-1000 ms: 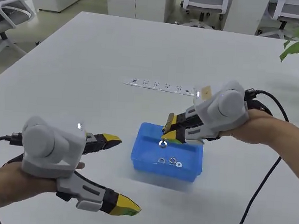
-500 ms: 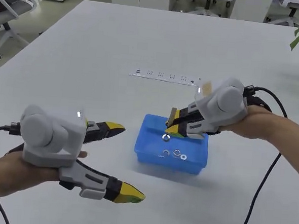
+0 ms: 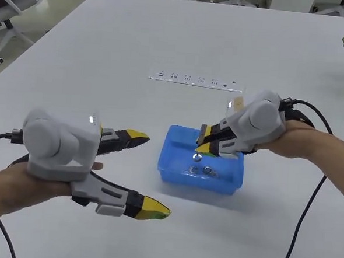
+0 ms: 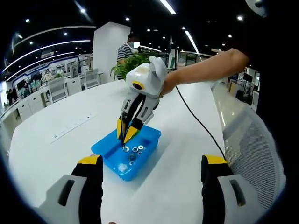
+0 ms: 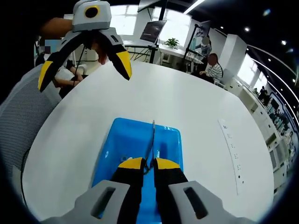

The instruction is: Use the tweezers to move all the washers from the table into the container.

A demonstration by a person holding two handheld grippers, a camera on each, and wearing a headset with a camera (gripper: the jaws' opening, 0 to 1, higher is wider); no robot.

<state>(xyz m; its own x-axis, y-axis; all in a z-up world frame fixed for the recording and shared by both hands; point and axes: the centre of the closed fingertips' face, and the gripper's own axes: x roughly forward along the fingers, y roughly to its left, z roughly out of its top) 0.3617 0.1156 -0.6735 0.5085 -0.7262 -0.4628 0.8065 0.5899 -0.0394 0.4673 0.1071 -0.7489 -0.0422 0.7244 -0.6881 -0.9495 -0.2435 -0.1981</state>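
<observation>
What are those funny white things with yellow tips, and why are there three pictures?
They are grabbers, one in each of a person's hands. One picture comes from a camera on the person's head; the round ones come from cameras on the grabbers. The left gripper is open and empty. The right gripper pinches thin tweezers pointing down into a blue container holding small metal washers. It sits on a white table, with a power strip behind.
</observation>
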